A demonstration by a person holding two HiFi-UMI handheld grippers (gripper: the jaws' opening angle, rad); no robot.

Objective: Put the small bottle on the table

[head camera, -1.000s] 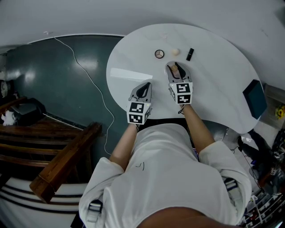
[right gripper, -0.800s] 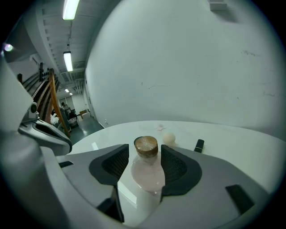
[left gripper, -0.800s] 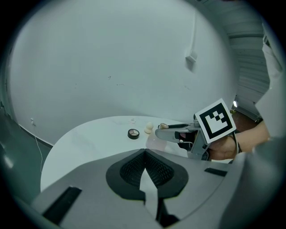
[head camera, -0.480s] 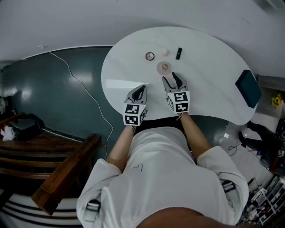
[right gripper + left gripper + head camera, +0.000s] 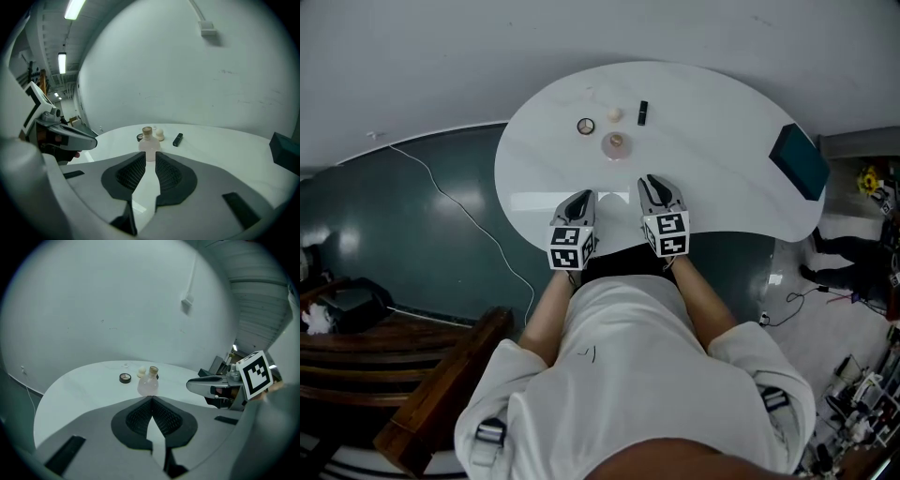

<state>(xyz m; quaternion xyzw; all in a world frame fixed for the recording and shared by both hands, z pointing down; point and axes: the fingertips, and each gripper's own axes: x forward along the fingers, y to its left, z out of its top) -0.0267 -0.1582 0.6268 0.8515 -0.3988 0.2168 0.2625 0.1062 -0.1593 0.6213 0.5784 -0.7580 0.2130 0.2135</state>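
The small bottle [image 5: 616, 144], clear pinkish glass with a cork-coloured cap, stands upright on the white table [image 5: 722, 122] with nothing touching it. It also shows ahead of both grippers as the bottle [image 5: 149, 383] and the bottle [image 5: 149, 146]. My right gripper [image 5: 656, 184] hovers near the table's front edge, well short of the bottle. Its jaws are closing, a narrow gap remains, and nothing is between them [image 5: 150, 153]. My left gripper [image 5: 580, 200] is beside it, jaws together and empty [image 5: 152, 398].
Behind the bottle lie a round compact [image 5: 586, 126], a small cream ball-shaped object [image 5: 615, 113] and a black tube [image 5: 642, 112]. A dark teal box [image 5: 799, 161] sits at the table's right edge. A white cable [image 5: 487, 225] runs over the dark floor on the left.
The right gripper let go of the bottle, which now stands alone on the table. Both grippers drew back toward the near table edge, and the right jaws narrowed.
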